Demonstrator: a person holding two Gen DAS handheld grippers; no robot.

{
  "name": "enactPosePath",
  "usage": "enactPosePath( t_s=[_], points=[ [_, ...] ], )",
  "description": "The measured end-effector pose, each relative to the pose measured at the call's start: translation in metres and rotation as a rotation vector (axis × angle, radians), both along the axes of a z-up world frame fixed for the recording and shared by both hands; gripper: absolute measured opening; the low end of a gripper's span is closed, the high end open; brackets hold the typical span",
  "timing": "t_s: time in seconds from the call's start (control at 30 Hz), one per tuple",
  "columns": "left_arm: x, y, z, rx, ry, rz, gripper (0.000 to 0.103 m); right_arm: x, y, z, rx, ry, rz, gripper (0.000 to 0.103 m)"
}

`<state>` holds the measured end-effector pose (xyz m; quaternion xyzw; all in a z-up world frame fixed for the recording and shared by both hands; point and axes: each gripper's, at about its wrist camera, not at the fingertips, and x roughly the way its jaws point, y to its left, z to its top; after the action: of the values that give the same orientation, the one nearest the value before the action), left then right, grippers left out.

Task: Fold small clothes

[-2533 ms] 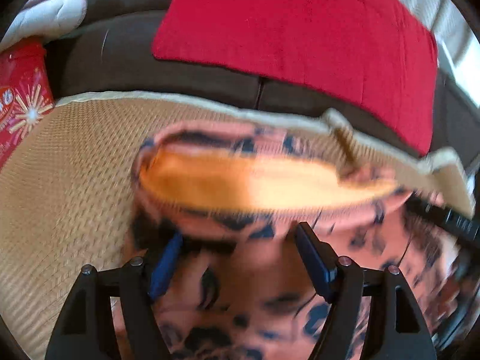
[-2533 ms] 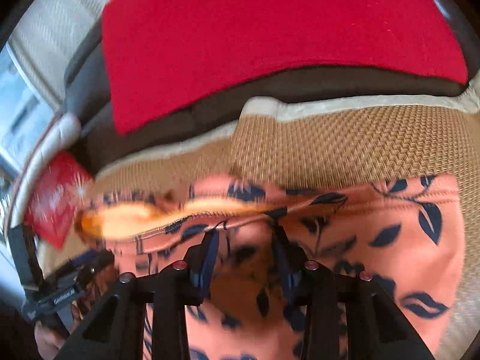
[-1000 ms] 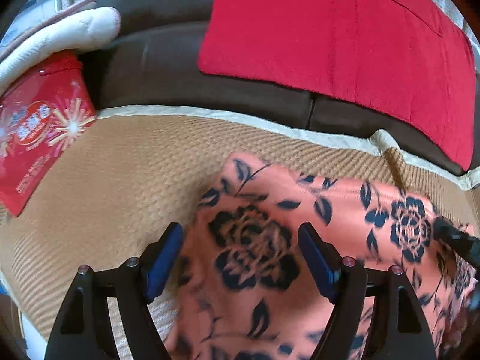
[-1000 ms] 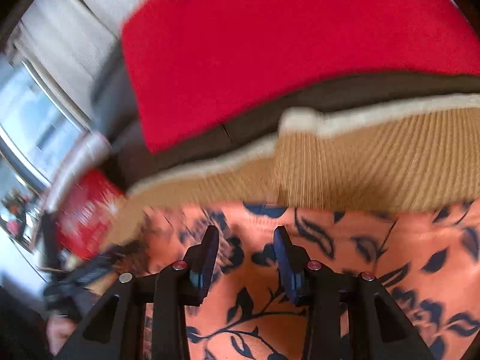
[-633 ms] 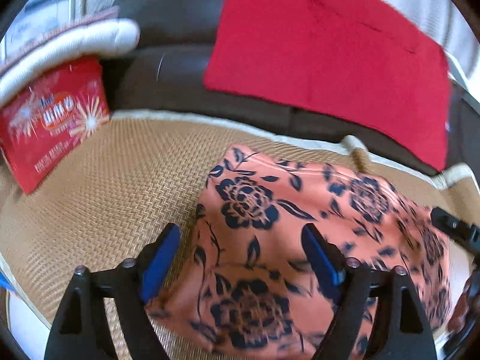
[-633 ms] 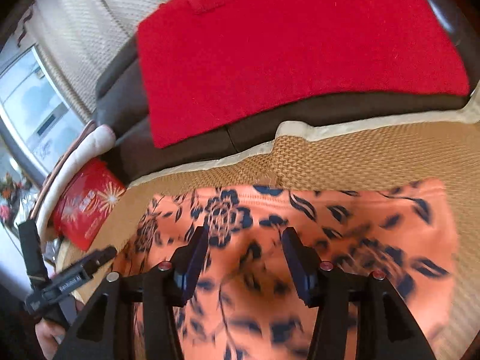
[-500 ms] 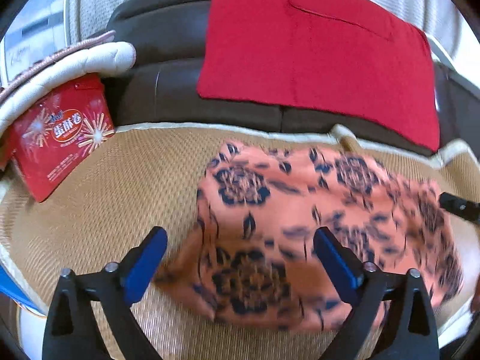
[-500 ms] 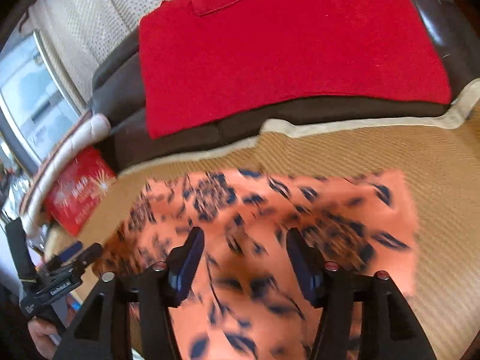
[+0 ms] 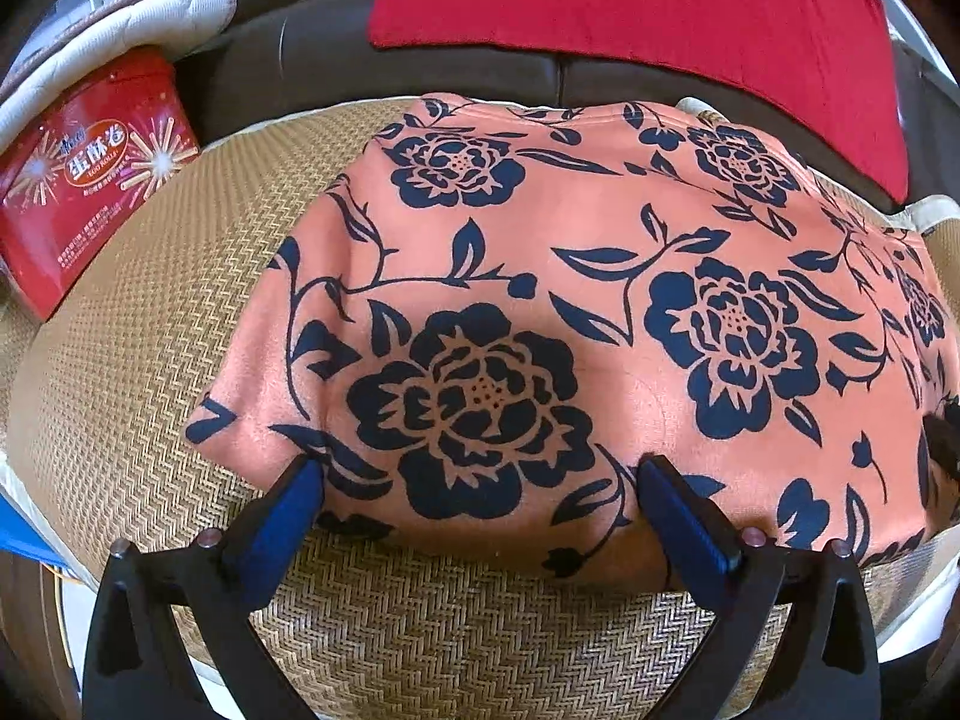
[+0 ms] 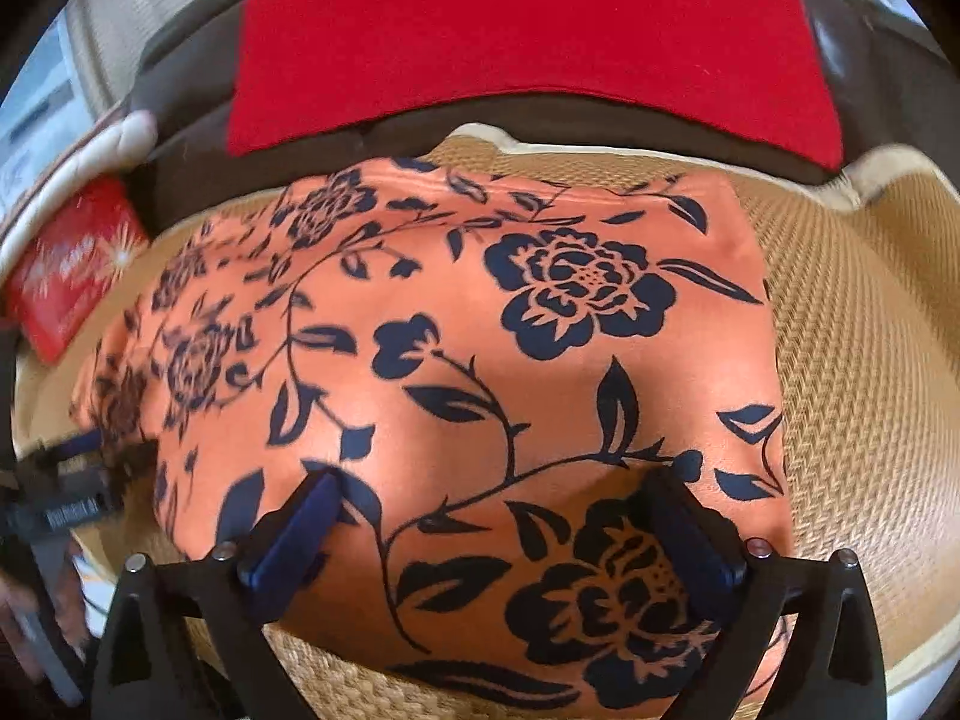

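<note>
Nearest us, our left gripper [image 9: 480, 489] and right gripper [image 10: 495, 510] have just spread wide, jaws straddling the cloth's [image 9: 600, 300] near edge, gripping nothing. A careless pinch could rumple the fold on the mat [image 9: 150, 330]. Earlier the cloth hung lifted, its lining showing; now it lies flat, short of the red cushion [image 10: 528, 30].

The red tin [image 9: 90, 186] at the mat's [image 9: 180, 276] left edge carries a brown oval label with three large white Chinese characters, seemingly 蛋酥卷, though the first is unclear. Small white lines beneath are too fine to read. The right view shows white lettering on the left gripper's body [image 10: 72, 510], too blurred to read.
</note>
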<state>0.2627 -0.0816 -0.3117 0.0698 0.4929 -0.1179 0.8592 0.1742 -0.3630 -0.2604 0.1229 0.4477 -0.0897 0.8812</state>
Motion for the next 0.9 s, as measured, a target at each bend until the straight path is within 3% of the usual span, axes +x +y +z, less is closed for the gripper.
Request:
enactPosePath(
  t_s=[0.2,0.33,0.4,0.63,0.73,0.83,0.9],
  points=[
    [-0.007,-0.002,-0.006,-0.003,-0.014,-0.001,0.103,0.003,0.012,-0.003,-0.064,-0.011,-0.106,0.103],
    [-0.007,0.005,-0.003,-0.027,0.017,-0.03,0.103,0.009,0.007,0.0,-0.018,0.011,-0.12,0.103],
    [-0.008,0.015,0.002,-0.06,0.01,0.003,0.103,0.006,0.004,0.005,0.012,-0.01,-0.127,0.102],
    [-0.017,0.054,0.026,-0.019,-0.143,0.151,0.103,-0.043,-0.004,0.032,0.079,-0.162,-0.148,0.1],
    [-0.01,0.061,0.011,-0.007,-0.074,0.178,0.103,-0.047,-0.01,0.019,0.088,-0.106,-0.162,0.077],
    [-0.003,0.06,-0.01,-0.015,0.036,0.159,0.103,-0.043,-0.016,0.005,0.084,-0.054,-0.177,0.075],
    [-0.006,0.063,-0.003,-0.04,0.01,0.162,0.103,-0.044,-0.014,0.009,0.076,-0.066,-0.166,0.074]
  ],
)
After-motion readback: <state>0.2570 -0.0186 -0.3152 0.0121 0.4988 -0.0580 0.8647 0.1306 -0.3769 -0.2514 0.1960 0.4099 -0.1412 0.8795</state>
